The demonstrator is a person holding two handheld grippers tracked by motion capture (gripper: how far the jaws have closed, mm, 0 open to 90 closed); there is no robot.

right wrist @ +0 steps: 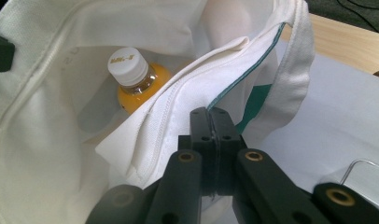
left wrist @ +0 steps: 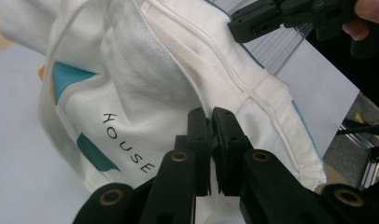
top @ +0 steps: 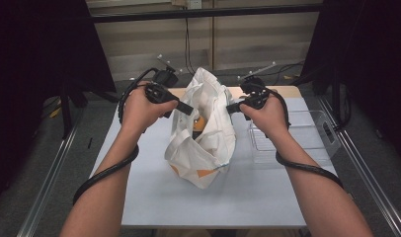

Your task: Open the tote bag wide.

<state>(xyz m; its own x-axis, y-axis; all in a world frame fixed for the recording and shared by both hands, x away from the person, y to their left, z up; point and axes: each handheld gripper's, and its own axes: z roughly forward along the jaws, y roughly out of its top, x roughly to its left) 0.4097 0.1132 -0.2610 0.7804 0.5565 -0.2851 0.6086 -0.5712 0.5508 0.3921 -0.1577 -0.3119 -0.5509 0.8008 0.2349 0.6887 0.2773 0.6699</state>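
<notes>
Both tongs were clamped on the bag's (top: 204, 143) rim: the left gripper (left wrist: 211, 122) on one edge, the right gripper (right wrist: 209, 116) on the opposite one. Pulled apart, they likely held the mouth open over the table (top: 139, 197), exposing the bottle (right wrist: 134, 84) inside.

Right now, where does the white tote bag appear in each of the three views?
High view: white tote bag stands mid-table, between both grippers.
Left gripper view: its printed outer side spans the upper middle, rim pinched in the jaws.
Right gripper view: its open inside at left, rim pinched at centre.
Shared landmark: the orange bottle inside, also seen from above.
</notes>
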